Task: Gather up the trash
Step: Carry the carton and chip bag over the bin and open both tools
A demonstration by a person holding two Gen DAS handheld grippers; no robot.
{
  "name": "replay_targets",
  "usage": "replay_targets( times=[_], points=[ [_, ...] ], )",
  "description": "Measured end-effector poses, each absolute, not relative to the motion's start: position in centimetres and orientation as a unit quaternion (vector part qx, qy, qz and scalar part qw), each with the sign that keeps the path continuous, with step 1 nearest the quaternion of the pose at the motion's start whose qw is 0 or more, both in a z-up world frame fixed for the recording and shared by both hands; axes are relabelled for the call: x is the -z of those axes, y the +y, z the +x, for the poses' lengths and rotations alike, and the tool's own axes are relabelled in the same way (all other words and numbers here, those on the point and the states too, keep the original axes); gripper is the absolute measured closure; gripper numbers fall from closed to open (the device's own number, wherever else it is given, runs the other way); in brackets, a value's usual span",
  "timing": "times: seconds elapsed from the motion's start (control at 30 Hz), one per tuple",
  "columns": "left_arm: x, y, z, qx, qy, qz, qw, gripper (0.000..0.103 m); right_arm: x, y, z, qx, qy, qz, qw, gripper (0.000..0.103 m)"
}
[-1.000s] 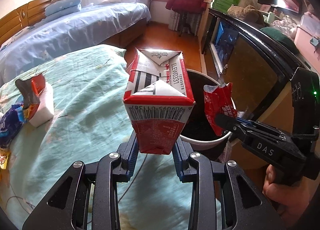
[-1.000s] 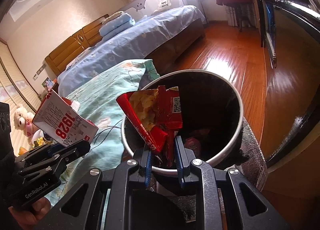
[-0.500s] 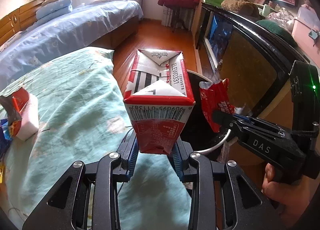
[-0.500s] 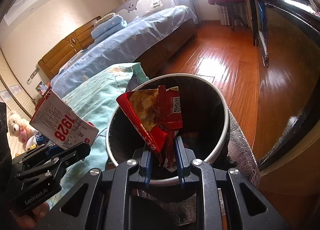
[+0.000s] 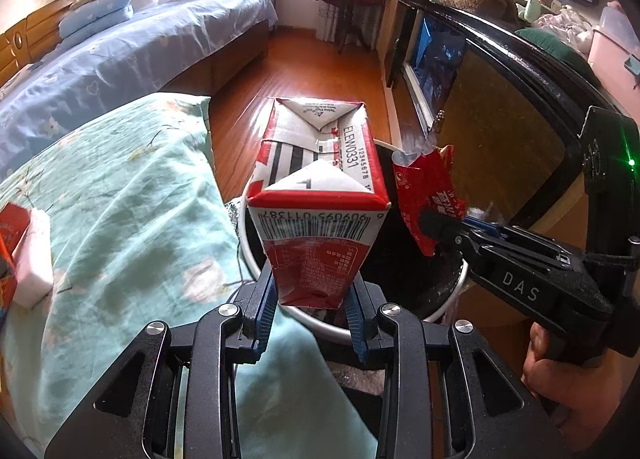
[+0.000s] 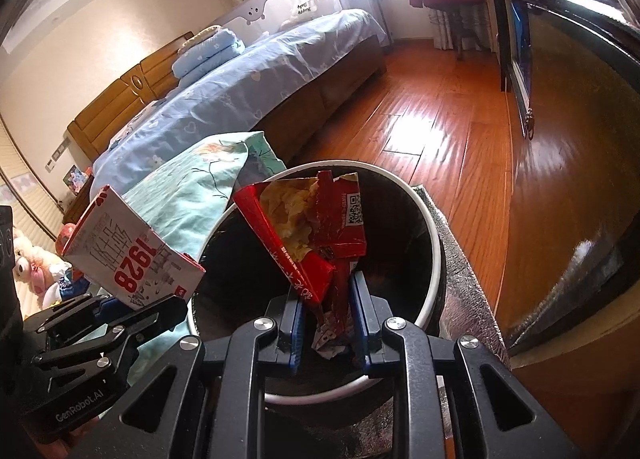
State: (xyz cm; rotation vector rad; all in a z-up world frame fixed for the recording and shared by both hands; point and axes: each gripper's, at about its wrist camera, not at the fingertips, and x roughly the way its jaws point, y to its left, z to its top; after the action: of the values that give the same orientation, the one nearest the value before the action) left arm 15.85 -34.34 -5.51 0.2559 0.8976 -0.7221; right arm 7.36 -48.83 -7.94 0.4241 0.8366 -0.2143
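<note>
The left gripper (image 5: 310,305) pinches a red-and-white milk carton (image 5: 318,203) at the trash bin (image 6: 428,227) rim; the right gripper (image 6: 328,323) pinches a red snack wrapper (image 6: 312,235) above its opening

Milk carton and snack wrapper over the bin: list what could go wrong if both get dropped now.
1. The milk carton, clamped in the left gripper, sits at the trash bin's near rim beside the teal bedding; released here, it may clip the rim or land on the bed.
2. The snack wrapper in the right gripper is light and crumpled, so it could cling to the fingers.
3. The two grippers sit close together and could bump.
</note>
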Motion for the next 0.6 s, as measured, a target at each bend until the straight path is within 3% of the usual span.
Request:
replay_targets(
  times=[0.5, 0.6],
  points=[
    [6.5, -36.5, 17.7, 0.34, 0.445, 0.118, 0.82, 0.073, 8.9, -50.8, 8.5, 0.105, 0.415, 0.214, 0.878, 0.078],
    [6.4, -36.3, 17.6, 0.339, 0.447, 0.115, 0.82, 0.073, 8.8, -50.8, 8.8, 0.103, 0.417, 0.213, 0.878, 0.071]
  ],
)
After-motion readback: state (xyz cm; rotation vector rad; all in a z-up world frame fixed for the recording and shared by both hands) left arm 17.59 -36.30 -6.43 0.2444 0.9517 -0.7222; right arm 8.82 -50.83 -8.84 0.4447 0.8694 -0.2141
